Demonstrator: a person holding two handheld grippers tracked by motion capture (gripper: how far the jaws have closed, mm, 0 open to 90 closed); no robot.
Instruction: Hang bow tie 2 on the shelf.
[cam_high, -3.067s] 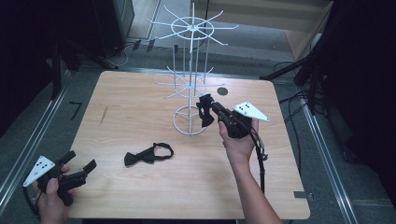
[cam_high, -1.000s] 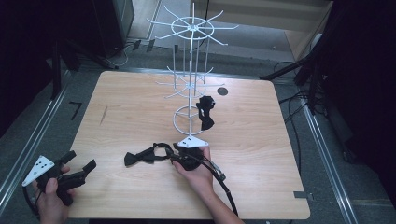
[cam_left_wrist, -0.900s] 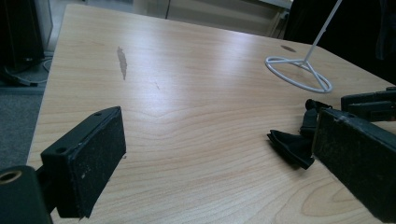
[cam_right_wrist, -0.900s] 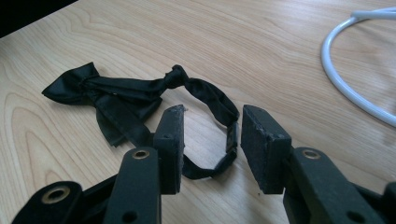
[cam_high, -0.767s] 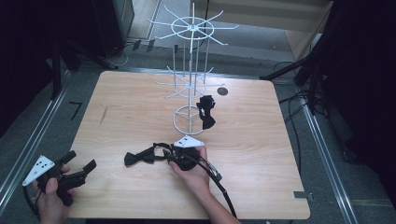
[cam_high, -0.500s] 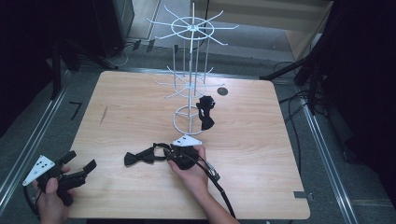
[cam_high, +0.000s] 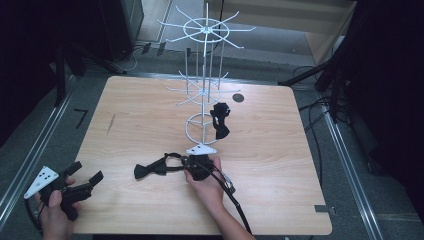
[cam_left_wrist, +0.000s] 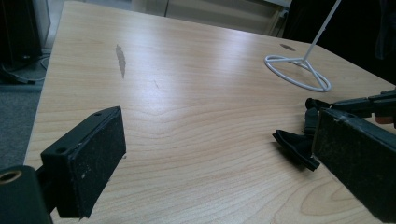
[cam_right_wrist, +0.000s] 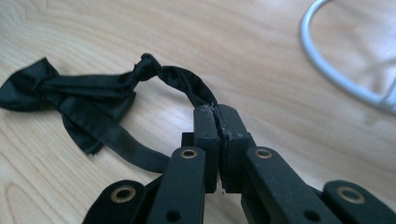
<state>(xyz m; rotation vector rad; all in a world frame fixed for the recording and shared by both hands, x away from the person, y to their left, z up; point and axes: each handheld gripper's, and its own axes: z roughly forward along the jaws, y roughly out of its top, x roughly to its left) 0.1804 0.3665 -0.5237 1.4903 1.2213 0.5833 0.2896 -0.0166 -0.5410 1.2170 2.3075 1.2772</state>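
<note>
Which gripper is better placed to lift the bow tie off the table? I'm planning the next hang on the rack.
The right gripper: its jaws are shut on the bow tie's strap. The left gripper is open at the table's near left corner, apart from it.

A light wooden table (cam_high: 280, 150) with rounded corners stands on grey carpet (cam_high: 35, 135). A dark smear (cam_high: 110, 123) marks the tabletop near its left edge, and a small dark round hole (cam_high: 238, 98) sits near the far edge. Black cables (cam_high: 315, 117) trail on the floor off the right edge, a pale wooden cabinet (cam_high: 295, 22) stands beyond the far edge, and the sides of the room are dark.
</note>
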